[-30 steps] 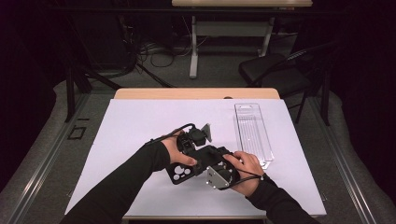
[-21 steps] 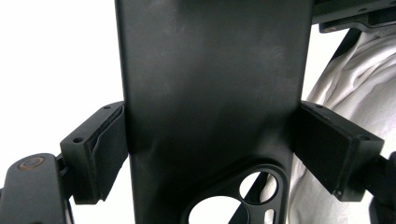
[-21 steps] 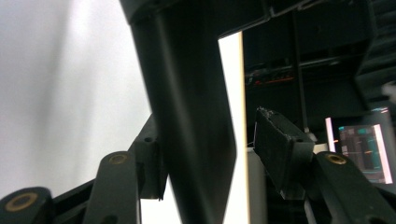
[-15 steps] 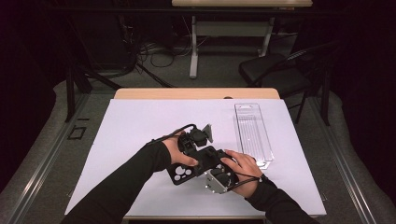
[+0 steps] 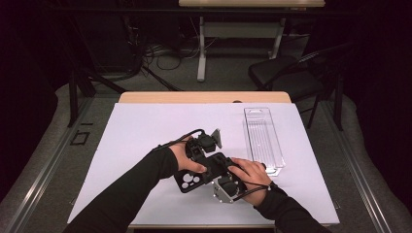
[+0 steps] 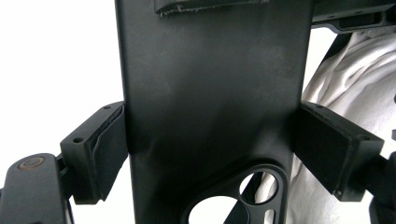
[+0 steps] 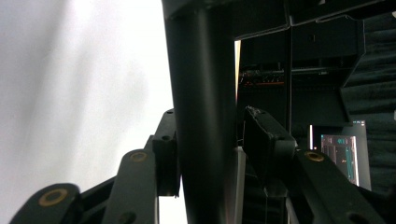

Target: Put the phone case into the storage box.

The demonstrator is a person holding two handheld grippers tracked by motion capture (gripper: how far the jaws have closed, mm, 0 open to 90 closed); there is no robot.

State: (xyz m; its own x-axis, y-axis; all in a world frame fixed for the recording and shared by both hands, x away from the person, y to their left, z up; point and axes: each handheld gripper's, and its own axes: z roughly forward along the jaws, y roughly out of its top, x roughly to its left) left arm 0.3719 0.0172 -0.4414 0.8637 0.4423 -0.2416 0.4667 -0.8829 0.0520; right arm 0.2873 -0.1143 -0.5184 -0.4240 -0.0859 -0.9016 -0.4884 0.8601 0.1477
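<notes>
- A black phone case (image 5: 194, 177) is held above the white table cover (image 5: 145, 131), toward 6 o'clock of the table.
- In the left gripper view, the case (image 6: 210, 107) is clamped across its width by the left gripper (image 6: 212, 154), both pads pressed on its edges.
- The right gripper (image 7: 208, 154) has just been closing; the case's edge (image 7: 201, 116) stands between its jaws, touched by the left-hand pad; a narrow gap remains at the other.
- A clear plastic tray (image 5: 262, 138) lies at 2 o'clock of the hands.
</notes>
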